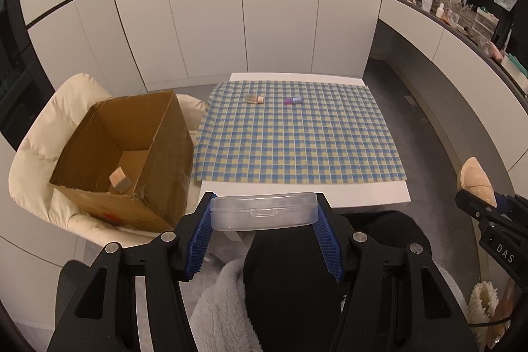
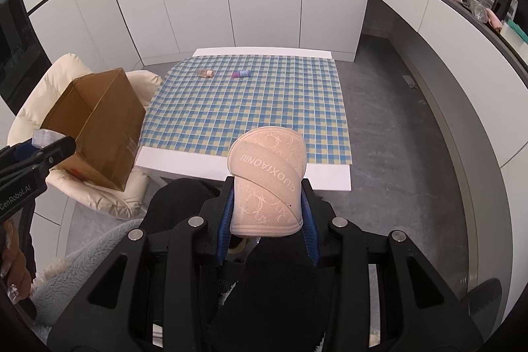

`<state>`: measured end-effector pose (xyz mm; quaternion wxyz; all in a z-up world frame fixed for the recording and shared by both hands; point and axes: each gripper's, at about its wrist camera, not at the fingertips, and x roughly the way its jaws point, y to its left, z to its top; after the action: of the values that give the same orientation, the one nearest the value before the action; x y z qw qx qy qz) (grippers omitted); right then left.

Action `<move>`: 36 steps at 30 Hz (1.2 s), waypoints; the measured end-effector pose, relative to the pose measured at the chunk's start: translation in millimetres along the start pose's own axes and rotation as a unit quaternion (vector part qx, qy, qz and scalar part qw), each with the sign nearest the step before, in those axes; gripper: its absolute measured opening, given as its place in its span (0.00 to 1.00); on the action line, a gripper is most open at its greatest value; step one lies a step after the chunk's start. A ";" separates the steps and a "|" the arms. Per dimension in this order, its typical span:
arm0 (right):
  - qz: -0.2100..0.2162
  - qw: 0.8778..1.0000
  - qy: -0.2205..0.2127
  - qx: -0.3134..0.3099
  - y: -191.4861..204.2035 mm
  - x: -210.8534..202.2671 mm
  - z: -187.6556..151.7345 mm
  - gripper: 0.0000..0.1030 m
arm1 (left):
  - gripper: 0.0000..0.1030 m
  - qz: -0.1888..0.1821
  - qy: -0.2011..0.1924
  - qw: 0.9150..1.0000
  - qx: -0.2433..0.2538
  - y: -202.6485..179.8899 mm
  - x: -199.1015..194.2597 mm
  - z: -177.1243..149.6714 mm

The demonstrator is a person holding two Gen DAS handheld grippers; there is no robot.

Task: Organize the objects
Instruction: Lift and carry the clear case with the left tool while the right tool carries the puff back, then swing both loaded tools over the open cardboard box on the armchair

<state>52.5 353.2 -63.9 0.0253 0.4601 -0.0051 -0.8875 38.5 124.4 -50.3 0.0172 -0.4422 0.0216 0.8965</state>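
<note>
Currently both grippers are loaded and neither load is stowed. The left gripper [image 1: 264,213] pinches a clear plastic case [image 1: 264,210] by its two short ends, with the blue pads [image 1: 202,240] pressed against it; the case is level, its clasp facing the camera. The right gripper [image 2: 268,203] clamps a peach padded slipper [image 2: 268,183] between its pads, the rounded end pointing away at 12 o'clock. In the left wrist view the same slipper and right gripper appear at 3 o'clock; in the right wrist view the left gripper tip appears at 9 o'clock. Both tools point steeply downward, over the person's dark-clothed lap [image 1: 297,269] and short of the table's near edge.

Progress, judged from the layout: the cardboard box [image 1: 125,154], open-topped and resting on a cream chair [image 1: 36,160] at 10 o'clock of the left gripper, just beside the table's left edge, holds one small block [image 1: 118,180] on its floor. That item counts as stowed. The case and the slipper are in transit, probably toward the box.

Further out, the checked cloth [image 1: 290,147] on the white table [image 1: 363,200] carries two small bottles near the far edge, at about 12 o'clock: a pinkish bottle [image 1: 255,99] and a purple bottle [image 1: 293,100], near each other but apart. Both remain to be collected.
</note>
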 end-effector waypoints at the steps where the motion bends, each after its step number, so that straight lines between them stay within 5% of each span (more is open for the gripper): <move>1: -0.002 1.000 -0.001 0.000 -0.6 -1.3 -0.6 0.37 | 0.56 0.000 0.000 1.000 0.000 -0.3 -0.3 -0.7; 20: -0.005 1.000 0.018 -0.001 2.7 18.5 1.5 0.37 | 0.56 0.002 0.005 1.000 -0.016 17.0 12.2 2.7; 36: 0.028 0.998 0.035 -0.051 45.6 45.1 6.6 0.37 | 0.56 0.030 0.018 0.997 -0.062 60.3 18.1 -9.4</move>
<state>23.0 305.4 -95.5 0.0738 0.4887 0.0285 -0.8689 32.0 64.0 -69.0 -0.0372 -0.4577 -0.0204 0.8881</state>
